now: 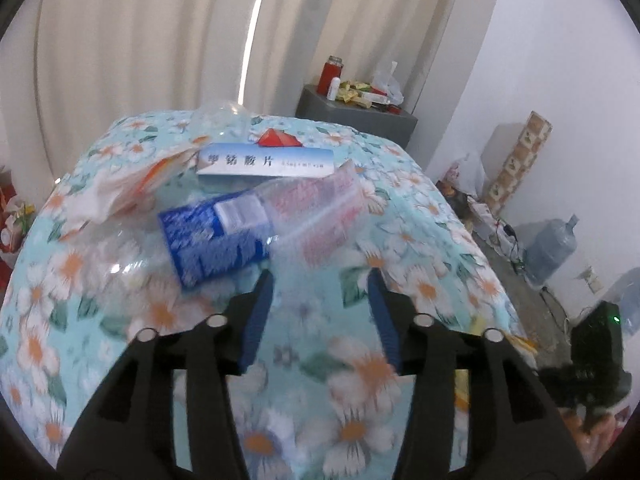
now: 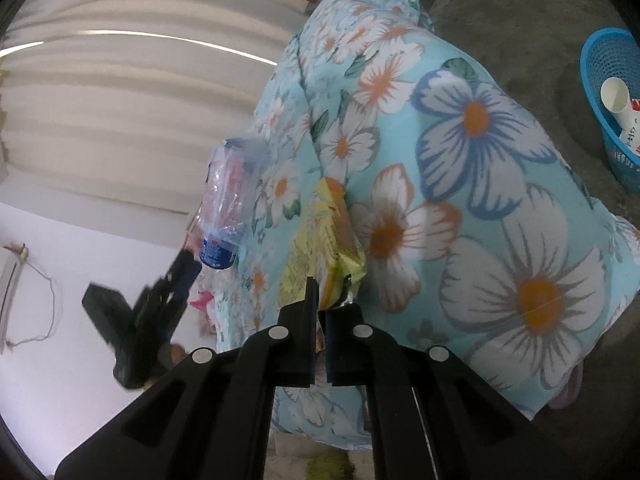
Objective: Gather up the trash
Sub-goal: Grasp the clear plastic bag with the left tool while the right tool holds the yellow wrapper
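The left gripper (image 1: 320, 280) hovers over a floral cloth (image 1: 280, 380) that covers the raised surface, its blue-padded fingers (image 1: 256, 320) standing apart with nothing between them. Just beyond its tips lies a crushed clear plastic bottle (image 1: 248, 232) with a blue label, on its side near the middle of the cloth. Behind the bottle, toward the far edge, rests a long blue-and-white box (image 1: 266, 162) printed with characters, and to its left, near the cloth's left edge, a crumpled white-and-orange wrapper (image 1: 132, 188). The right gripper (image 2: 319, 300) has its jaws clamped together on the lower end of a yellow snack packet (image 2: 320, 240), which lies against the cloth where it drapes over the near edge. In the right wrist view a blue mesh basket (image 2: 600, 64) stands on the floor, well apart, with a white paper cup (image 2: 618, 98) inside it.
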`<control>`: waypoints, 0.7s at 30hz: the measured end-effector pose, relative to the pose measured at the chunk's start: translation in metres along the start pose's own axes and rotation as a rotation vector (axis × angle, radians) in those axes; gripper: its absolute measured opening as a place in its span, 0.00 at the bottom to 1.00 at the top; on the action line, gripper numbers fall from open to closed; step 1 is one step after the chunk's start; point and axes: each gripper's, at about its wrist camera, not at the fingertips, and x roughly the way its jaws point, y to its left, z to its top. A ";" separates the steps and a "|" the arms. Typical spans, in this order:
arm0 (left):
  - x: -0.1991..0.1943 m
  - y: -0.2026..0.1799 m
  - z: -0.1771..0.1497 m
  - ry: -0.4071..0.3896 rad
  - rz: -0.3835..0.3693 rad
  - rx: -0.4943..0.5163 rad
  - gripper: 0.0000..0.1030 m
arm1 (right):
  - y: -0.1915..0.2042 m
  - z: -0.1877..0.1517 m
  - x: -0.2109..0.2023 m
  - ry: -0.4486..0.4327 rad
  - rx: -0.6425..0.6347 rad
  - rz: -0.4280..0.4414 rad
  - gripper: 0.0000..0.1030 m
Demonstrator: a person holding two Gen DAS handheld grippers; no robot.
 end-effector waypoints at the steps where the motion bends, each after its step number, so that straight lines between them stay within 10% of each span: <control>1: 0.011 0.000 0.003 0.019 0.011 -0.005 0.46 | -0.001 0.000 0.001 0.002 0.001 -0.001 0.03; 9: 0.058 0.010 -0.008 0.096 0.051 -0.088 0.46 | -0.010 0.002 -0.003 0.010 0.009 -0.002 0.03; 21: 0.062 0.016 -0.008 -0.011 -0.009 -0.170 0.33 | -0.010 0.003 0.003 0.008 0.007 -0.011 0.03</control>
